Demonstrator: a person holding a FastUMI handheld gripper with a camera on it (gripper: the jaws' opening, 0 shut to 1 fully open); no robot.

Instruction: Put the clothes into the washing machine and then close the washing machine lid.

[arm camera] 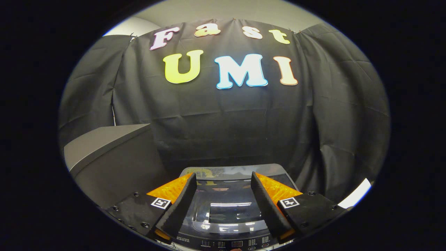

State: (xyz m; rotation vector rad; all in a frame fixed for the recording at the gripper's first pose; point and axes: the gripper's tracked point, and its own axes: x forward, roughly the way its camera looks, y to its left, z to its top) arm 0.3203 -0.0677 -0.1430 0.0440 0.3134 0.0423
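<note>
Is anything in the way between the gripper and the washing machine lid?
Nothing visible is. The hand-held gripper is open, its fingers spread apart with nothing between them. The washing machine lid lies flat right below and just ahead of the fingers. The grey cabinet stands off to the side, out of the way.

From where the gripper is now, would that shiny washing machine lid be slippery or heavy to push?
Probably slippery: the lid is glossy and mirrors the lights. It looks flat and stiff, so likely it moves as one piece. The open gripper holds nothing.
</note>
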